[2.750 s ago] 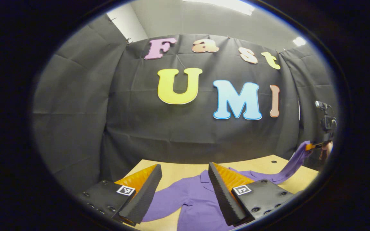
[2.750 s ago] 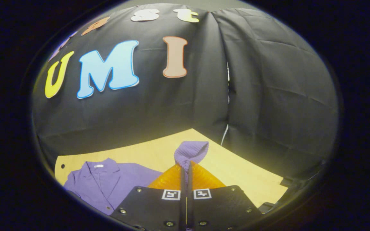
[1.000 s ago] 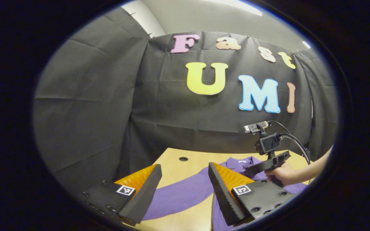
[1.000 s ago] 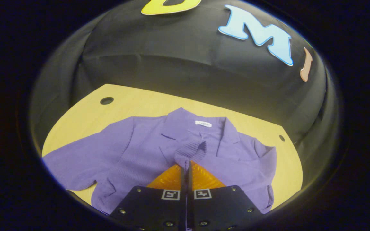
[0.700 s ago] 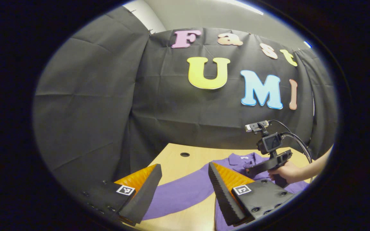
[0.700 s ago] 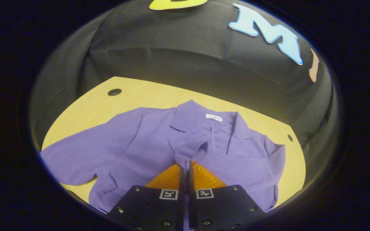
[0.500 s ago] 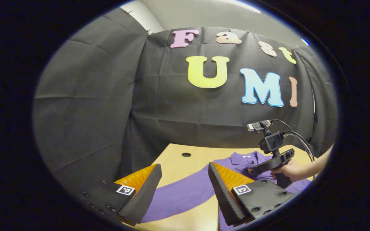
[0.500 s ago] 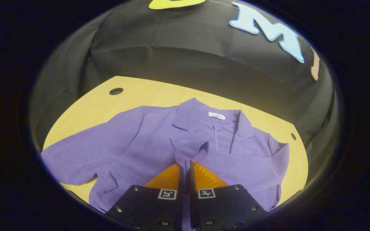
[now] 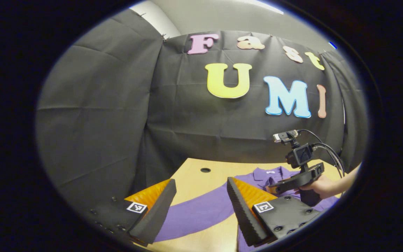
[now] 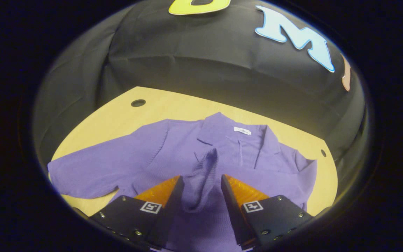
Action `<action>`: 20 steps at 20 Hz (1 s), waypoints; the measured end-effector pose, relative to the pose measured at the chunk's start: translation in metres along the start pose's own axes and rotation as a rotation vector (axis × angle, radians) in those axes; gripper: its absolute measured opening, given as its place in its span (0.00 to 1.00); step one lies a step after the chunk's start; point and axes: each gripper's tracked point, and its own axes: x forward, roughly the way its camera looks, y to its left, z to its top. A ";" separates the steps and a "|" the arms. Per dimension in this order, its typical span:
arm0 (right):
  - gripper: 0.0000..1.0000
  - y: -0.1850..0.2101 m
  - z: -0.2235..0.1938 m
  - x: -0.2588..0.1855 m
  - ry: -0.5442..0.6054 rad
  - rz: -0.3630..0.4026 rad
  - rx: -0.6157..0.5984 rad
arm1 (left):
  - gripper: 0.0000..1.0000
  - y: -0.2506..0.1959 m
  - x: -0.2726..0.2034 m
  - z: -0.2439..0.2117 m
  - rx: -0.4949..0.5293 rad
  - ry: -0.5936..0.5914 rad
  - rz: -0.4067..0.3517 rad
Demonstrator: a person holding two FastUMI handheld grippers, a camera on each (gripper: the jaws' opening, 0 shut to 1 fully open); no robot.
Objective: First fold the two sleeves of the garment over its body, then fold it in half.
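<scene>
With its jaws apart, right gripper (image 10: 198,196) straddles folded sleeve (image 10: 201,175).

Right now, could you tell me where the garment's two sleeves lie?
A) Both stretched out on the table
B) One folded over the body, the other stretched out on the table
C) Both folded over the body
B: one sleeve lies across the garment's body, the other sleeve stretches out over the table.

Purple garment (image 10: 173,157) flat on table, 1 sleeve (image 10: 201,175) folded over body.
</scene>
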 end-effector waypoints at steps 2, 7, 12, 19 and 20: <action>0.70 0.001 0.003 -0.010 -0.021 0.017 0.004 | 0.92 0.003 0.000 0.002 0.009 -0.007 0.028; 0.89 0.004 0.025 -0.043 -0.117 0.060 0.023 | 0.92 0.033 -0.013 -0.019 -0.043 0.038 0.147; 0.92 -0.002 0.057 -0.100 -0.254 0.069 0.046 | 0.92 0.071 -0.020 -0.060 -0.099 0.139 0.276; 0.91 -0.037 0.081 -0.176 -0.400 0.021 0.072 | 0.95 0.124 -0.019 -0.133 -0.198 0.335 0.449; 0.91 -0.043 0.082 -0.184 -0.409 0.011 0.075 | 0.95 0.133 -0.020 -0.141 -0.201 0.357 0.477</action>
